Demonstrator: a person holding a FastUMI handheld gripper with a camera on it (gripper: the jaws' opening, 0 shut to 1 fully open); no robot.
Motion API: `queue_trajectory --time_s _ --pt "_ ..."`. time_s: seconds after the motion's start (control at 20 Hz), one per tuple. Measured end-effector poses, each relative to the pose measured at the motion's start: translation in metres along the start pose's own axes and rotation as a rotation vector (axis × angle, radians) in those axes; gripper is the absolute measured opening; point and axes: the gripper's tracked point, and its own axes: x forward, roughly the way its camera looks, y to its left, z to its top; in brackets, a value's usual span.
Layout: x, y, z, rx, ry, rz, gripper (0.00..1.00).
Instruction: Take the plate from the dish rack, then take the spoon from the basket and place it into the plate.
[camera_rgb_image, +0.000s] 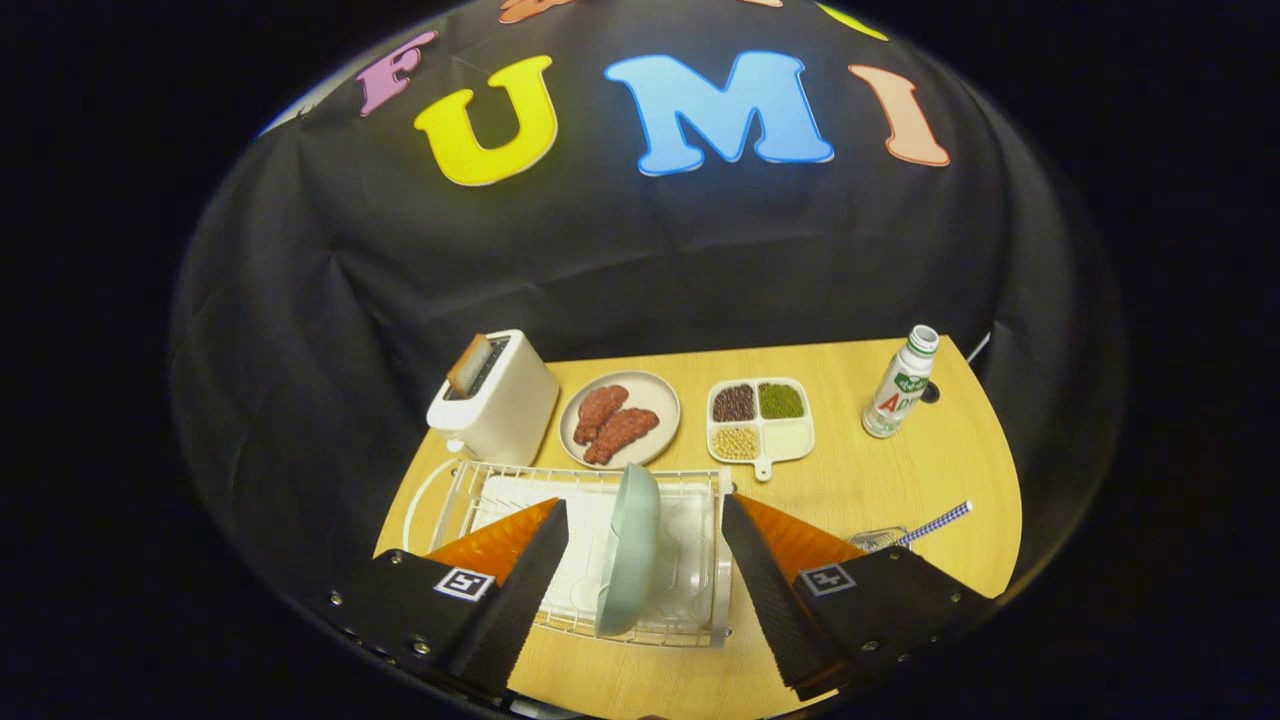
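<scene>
Lower centre of the frame: the gripper (640, 580) hangs over the near table edge with its two fingers spread wide and holding nothing. Between them, touching neither, a pale grey-green round plate (630, 550) stands on edge in a white wire dish rack (480, 480) on the light wooden table (860, 480).

Lower right, just beyond the right finger: a spoon with a blue-and-white checked handle (935, 524) sticks out of a small, largely hidden metal-looking basket (876, 540).

Middle of the frame, beyond the rack: a white toaster (495, 400) with a slice of toast raised in its slot stands at left; beside it a grey round plate bearing two reddish-brown pieces of meat (620, 418); then a white four-compartment tray of grains and beans (760, 418). Further right stands a white plastic bottle with a green and red label (900, 385).

Judged step: the first one, the approach to the plate, which is not yet taken from the rack. The next move calls for lowering the fingers either side of the upright rim, closing both on it, and lifting straight up clear of the wires.
</scene>
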Motion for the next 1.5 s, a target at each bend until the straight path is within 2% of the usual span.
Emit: queue_trajectory --time_s 0.35,0.4,0.6,0.65,0.75,0.8,0.9,1.0,1.3,1.5 --pt "0.033 0.004 -0.031 0.049 0.162 -0.094 0.94" --pt "0.038 0.002 -0.034 0.060 0.173 -0.117 0.83" --pt "0.055 0.004 -0.048 0.073 0.215 -0.187 0.69" --pt "0.057 -0.001 -0.051 0.062 0.229 -0.222 0.69" --pt "0.056 -0.010 -0.057 0.034 0.271 -0.285 0.44" --pt "0.062 -0.009 -0.056 0.027 0.285 -0.284 0.24" --pt "0.059 -0.016 -0.054 -0.016 0.304 -0.346 0.24" --pt "0.060 -0.022 -0.053 -0.038 0.307 -0.393 0.12" --pt "0.051 -0.008 -0.027 -0.196 0.258 -0.527 0.11" --pt "0.048 0.000 -0.021 -0.263 0.237 -0.564 0.11"
